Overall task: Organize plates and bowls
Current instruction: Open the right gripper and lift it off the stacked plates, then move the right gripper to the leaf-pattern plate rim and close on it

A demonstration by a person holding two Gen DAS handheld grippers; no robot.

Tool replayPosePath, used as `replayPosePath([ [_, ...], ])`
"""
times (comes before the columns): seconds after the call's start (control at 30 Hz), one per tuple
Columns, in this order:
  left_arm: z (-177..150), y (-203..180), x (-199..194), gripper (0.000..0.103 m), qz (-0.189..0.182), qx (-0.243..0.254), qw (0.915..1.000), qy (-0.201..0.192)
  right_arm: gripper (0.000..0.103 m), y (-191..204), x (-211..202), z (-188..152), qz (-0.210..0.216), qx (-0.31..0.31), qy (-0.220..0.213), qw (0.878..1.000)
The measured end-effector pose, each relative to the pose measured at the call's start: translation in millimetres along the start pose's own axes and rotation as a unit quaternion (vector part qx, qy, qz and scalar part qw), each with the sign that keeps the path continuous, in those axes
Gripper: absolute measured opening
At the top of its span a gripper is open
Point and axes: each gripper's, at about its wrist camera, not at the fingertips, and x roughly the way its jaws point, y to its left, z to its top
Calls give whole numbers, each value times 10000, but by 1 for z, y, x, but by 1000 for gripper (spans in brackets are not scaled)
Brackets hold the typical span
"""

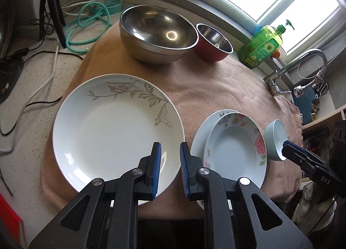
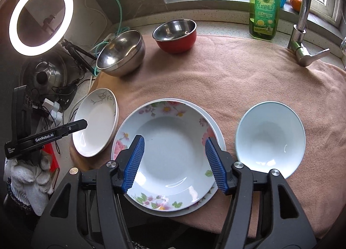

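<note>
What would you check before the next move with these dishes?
1. Right gripper empty, open: ok.
2. Left gripper empty, nearly shut: ok.
3. Floral dish sits centred on the plate beneath: not ok, it lies off-centre.
4. Leaf plate free to lift: ok.
5. Pale bowl stands apart: ok.
6. Steel bowl and red bowl clear of each other: cannot tell.

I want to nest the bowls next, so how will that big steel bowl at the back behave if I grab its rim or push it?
The big steel bowl already sits tilted on the cloth, so its rounded base will probably rock or tip when nudged. Its polished, mirror-like wall looks slippery for ribbed fingers, so a rim pinch may slide. Being metal, it is likely stiff and hard to break.
</note>
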Motion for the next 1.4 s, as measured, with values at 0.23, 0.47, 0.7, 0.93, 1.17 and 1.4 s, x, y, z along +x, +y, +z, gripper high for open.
replayPosePath([
  [0.23, -12, 43, -17, 21, 158, -612, 9977, -239, 69, 40, 14, 9, 280, -464, -64, 9985],
  [0.47, -26, 81, -27, 21, 362, -1110, 9925, -364, 76, 69, 42, 20, 488, -649, 82, 9967],
  [0.7, -33, 110, -28, 21, 470, -1503, 9864, -466, 76, 91, 73, 38, 569, -655, 327, 9957],
  [0.93, -30, 122, -24, 21, 472, -1664, 9836, -508, 53, 92, 112, 52, 785, -408, 819, 9927],
  [1.17, -28, 128, -19, 21, 335, -1728, 9834, -447, 40, 101, 132, 61, 918, -532, 1059, 9887],
  [1.4, -25, 129, -12, 19, 298, -1698, 9844, -358, 26, 109, 146, 62, 909, -679, 1228, 9859],
])
